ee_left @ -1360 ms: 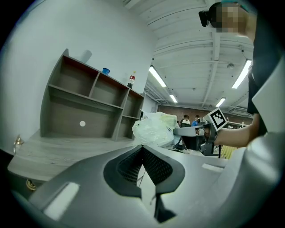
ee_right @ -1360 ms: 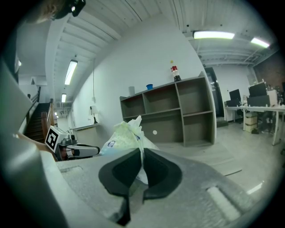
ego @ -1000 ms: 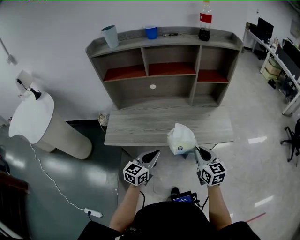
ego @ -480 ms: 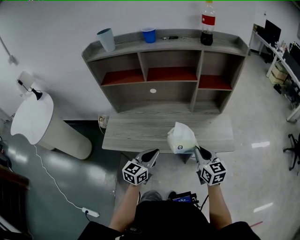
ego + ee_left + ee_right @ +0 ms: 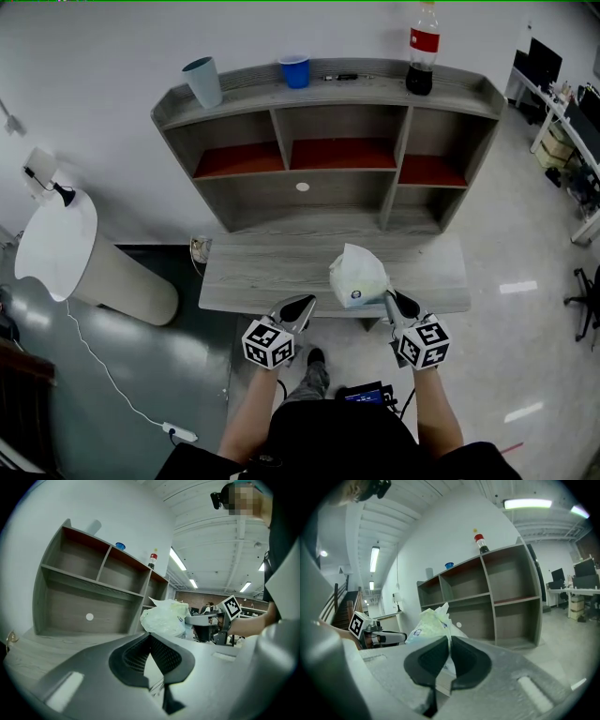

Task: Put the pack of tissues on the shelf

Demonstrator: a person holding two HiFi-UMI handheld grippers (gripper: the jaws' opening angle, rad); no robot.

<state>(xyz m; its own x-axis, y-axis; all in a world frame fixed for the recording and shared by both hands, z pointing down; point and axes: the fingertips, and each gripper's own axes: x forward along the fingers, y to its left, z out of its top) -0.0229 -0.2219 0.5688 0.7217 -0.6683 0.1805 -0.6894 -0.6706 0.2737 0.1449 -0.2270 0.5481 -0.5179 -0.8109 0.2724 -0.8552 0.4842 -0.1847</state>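
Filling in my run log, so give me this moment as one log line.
phase: carry | right gripper: shut on pack of tissues, held up | left gripper: shut, empty | shelf: tissues not placed

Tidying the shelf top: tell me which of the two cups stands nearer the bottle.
The small bright blue cup, near the middle of the shelf top. The taller grey-blue cup stands at the left end, farther from the bottle.
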